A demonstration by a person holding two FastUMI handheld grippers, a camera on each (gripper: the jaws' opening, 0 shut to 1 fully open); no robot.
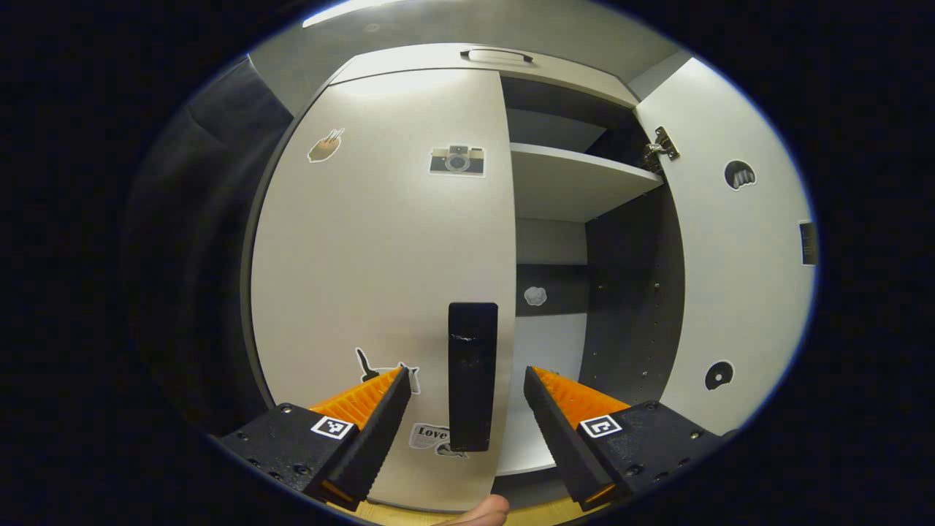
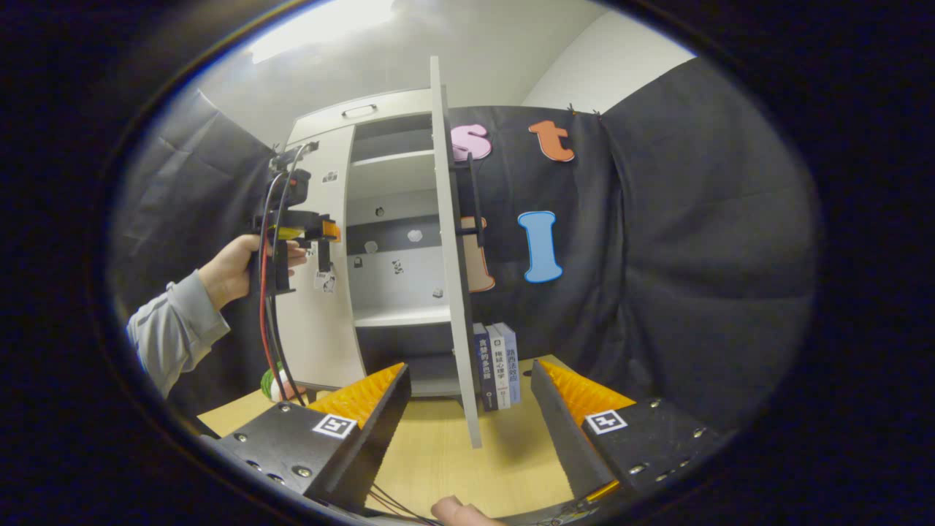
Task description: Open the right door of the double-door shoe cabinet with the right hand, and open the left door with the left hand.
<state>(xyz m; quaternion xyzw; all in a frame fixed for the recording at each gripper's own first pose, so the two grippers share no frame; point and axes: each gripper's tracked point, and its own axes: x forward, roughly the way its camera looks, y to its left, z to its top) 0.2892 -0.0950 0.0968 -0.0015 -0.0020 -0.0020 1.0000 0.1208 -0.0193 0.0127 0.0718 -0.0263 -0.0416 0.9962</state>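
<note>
The shoe cabinet's left door (image 1: 380,241) is closed, pale with stickers on it. Its black vertical handle (image 1: 472,394) stands between the fingers of my left gripper (image 1: 465,374), which is open with a gap on each side. The right door (image 1: 730,256) is swung wide open, showing the inner shelf (image 1: 577,179). In the right gripper view that right door (image 2: 454,277) stands edge-on, its black handle (image 2: 475,197) on the outer face. My right gripper (image 2: 469,367) is open and holds nothing, a short way back from the door's edge. A hand (image 2: 234,274) holds the left gripper (image 2: 321,234) at the left door.
Three upright books (image 2: 497,365) stand on the wooden table (image 2: 453,453) behind the open door. A small green thing (image 2: 272,383) lies at the cabinet's left foot. Cables (image 2: 274,343) hang from the left gripper. Black cloth walls close in on both sides.
</note>
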